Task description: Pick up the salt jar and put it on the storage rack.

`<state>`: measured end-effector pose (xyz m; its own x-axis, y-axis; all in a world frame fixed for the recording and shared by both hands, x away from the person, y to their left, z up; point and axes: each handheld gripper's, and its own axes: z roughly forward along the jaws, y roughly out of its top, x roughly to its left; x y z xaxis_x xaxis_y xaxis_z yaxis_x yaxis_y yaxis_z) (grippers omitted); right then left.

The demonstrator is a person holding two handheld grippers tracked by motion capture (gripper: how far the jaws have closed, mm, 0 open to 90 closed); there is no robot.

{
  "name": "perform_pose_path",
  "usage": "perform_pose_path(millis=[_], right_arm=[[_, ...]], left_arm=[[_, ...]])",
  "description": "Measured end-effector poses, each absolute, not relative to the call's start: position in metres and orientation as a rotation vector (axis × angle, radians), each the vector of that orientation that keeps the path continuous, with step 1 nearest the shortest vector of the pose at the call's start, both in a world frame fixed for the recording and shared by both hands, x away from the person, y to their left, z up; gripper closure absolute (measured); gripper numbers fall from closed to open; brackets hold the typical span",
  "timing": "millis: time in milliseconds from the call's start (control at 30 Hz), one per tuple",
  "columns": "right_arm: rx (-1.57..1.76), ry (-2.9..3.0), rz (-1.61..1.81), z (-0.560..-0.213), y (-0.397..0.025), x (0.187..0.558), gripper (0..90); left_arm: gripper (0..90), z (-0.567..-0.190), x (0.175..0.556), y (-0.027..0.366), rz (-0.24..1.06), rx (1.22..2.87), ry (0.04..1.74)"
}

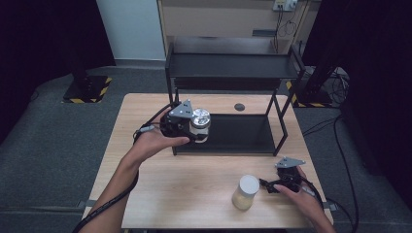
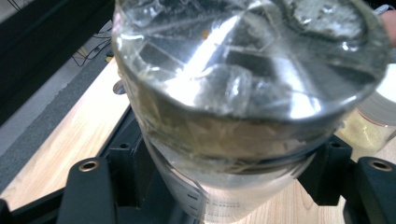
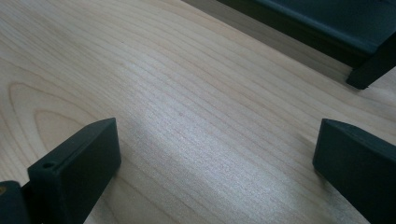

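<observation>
Dark grey flooring surrounded the light wooden worktop [image 1: 145,194] at frame centre. At its upper middle stood a black two-tier metal shelf rack [image 1: 233,68]. Left of centre, the left gripper [image 1: 192,127] clamped a clear glass jar [image 1: 200,124]. At lower right, the right gripper [image 1: 270,186] sat spread empty beside a white-lidded jar of pale yellow contents [image 1: 245,192].
</observation>
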<state>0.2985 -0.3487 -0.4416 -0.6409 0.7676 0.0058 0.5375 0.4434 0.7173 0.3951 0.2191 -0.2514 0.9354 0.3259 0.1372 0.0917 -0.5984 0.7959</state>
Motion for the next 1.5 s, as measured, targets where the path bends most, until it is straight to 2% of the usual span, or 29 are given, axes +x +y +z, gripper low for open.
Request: perform_pose_path(millis=[1033,1500], right_arm=[[1.116,2.38,1.011,-0.442,-0.349,0.299,1.5],[1.116,2.381,1.012,-0.442,-0.349,0.299,1.5]], left_arm=[[29.6,-0.137,0.416,0.203,0.372,2.206,0.278],[29.6,-0.106,0.425,0.197,0.414,2.207,0.338]])
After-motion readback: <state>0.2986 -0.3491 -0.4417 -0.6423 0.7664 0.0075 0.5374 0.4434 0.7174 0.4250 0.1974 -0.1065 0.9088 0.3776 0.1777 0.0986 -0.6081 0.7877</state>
